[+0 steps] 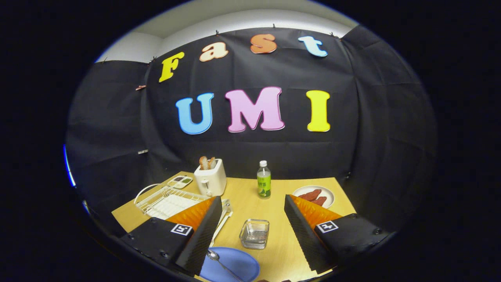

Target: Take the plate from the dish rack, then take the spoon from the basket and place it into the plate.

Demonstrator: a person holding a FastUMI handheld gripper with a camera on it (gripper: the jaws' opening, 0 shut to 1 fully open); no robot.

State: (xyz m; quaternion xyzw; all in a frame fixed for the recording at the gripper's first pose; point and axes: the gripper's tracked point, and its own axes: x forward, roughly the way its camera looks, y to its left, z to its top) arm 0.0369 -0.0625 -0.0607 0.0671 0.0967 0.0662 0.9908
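A: Where is the spoon [221, 264] lying relative to the tongs [250, 231]?

B: It is resting in the blue plate [238, 264], low and near, just inside the left finger's tip. Its bowl is sitting beside that fingertip and its handle is running away toward the near edge of the counter [250, 199], slanting rightward. So the long axis is lying diagonally, not across the gap.

A: And the tongs themselves?

B: They are standing wide apart, gripping nothing. The glass basket [254, 234] is sitting between the fingers, just ahead of the plate, and it is looking empty.

A: So what is the next move turning on?

B: By my reading, the spoon is already lying in the plate, so little seems left beyond drawing back. The plate is sitting nearer the left finger than the right.

A: Counts?

B: One spoon, one blue plate, one glass basket, one white dish rack [166, 201] beyond the left finger. Also one toaster [210, 178] holding bread, one green bottle [264, 180], and one white plate of food [314, 196] beyond the right finger. A small tray [180, 181] is lying behind the rack.
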